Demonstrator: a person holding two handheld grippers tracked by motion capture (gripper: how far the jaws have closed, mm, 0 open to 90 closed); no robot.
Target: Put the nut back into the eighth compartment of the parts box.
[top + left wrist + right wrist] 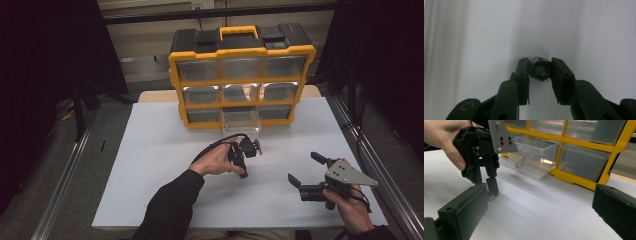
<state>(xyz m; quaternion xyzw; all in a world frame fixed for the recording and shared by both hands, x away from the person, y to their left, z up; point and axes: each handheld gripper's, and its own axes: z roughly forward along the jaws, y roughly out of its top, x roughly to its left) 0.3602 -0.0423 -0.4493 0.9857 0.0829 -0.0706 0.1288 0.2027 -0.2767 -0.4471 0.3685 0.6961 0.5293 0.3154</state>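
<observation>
A small metal hex nut (539,70) sits between the black jaws of my left gripper (540,68), which is shut on it right at the white table surface. In the high view the left gripper (243,173) points straight down at mid-table, held by a hand. From the right gripper view, the left gripper (490,194) has its tips on the table with the nut (491,198) glinting at them. My right gripper (303,168) rests low at the table's right, open, with nothing between its jaws (541,215).
A yellow and black organizer (242,75) with clear drawers stands at the back of the white table (150,165). Its bottom middle drawer (241,121) is pulled out; a small metal part (519,164) lies inside the drawer (534,157).
</observation>
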